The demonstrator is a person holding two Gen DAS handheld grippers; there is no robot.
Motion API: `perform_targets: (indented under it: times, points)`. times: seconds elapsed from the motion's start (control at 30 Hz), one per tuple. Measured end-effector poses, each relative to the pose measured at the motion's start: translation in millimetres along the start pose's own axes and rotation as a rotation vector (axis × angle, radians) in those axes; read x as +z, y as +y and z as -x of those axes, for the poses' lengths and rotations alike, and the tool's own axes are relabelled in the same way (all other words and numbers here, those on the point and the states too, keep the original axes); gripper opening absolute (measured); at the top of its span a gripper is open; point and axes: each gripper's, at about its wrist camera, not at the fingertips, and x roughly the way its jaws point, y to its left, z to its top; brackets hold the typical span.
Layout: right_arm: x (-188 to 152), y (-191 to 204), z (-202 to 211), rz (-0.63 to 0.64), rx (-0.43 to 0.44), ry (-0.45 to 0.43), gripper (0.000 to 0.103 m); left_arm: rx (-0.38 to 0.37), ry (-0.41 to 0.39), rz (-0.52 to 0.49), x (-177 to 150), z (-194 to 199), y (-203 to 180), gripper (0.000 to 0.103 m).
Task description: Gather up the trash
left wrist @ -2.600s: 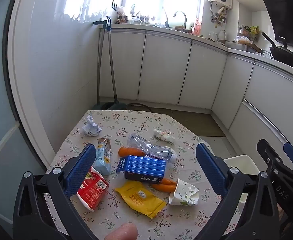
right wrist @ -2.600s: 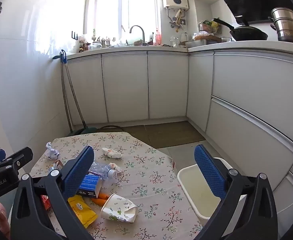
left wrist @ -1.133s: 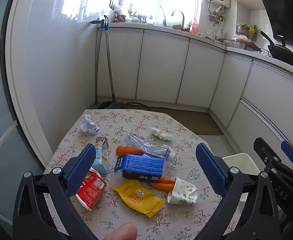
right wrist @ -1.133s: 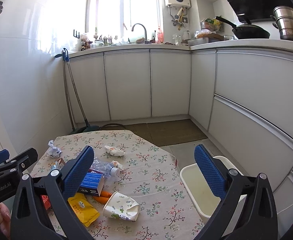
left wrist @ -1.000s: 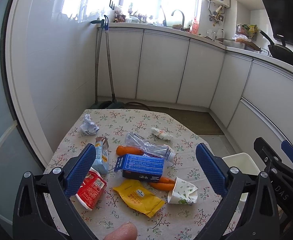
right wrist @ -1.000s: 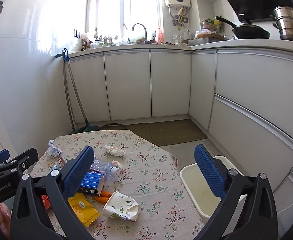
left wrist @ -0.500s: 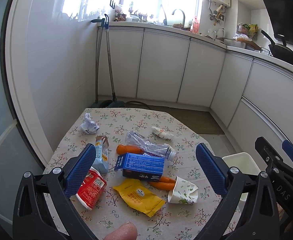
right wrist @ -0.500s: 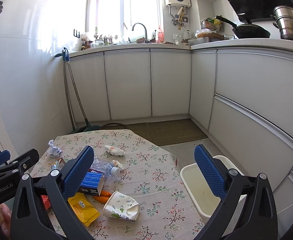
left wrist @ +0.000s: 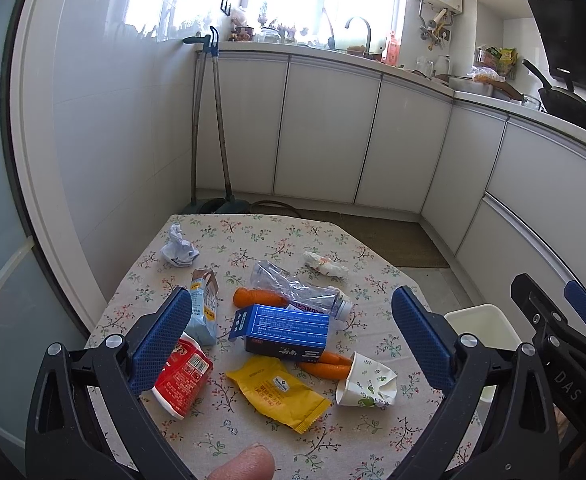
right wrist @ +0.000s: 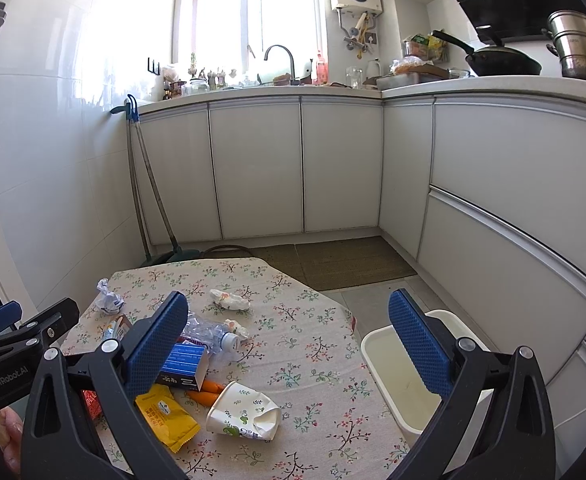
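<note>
Trash sits clustered around the blue box (left wrist: 283,330) on the worktop (left wrist: 253,240), paper cup (right wrist: 245,410) on its bin (right wrist: 397,376) side, so I hold left claw (left wrist: 291,336) and right claw (right wrist: 289,344) wide apart, empty above it, probably choosing a first pick.

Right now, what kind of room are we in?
Most likely a home kitchen. A faucet stands on the counter below the window, a black wok sits farther along it, and white cabinets line the walls beyond the floral-cloth table strewn with trash.
</note>
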Motion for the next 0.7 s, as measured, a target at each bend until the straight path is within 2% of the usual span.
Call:
perform_targets:
  times: [0.5, 0.7]
  points:
    - [-3, -1, -6, -0.001, 0.002, 0.029, 0.098, 0.009, 0.027, 0.004, -1, -5, 0, 0.096]
    - [-6, 0, -18, -0.005, 0.022, 0.113, 0.098, 0.016, 0.052, 0.008, 0, -7, 1, 0.096]
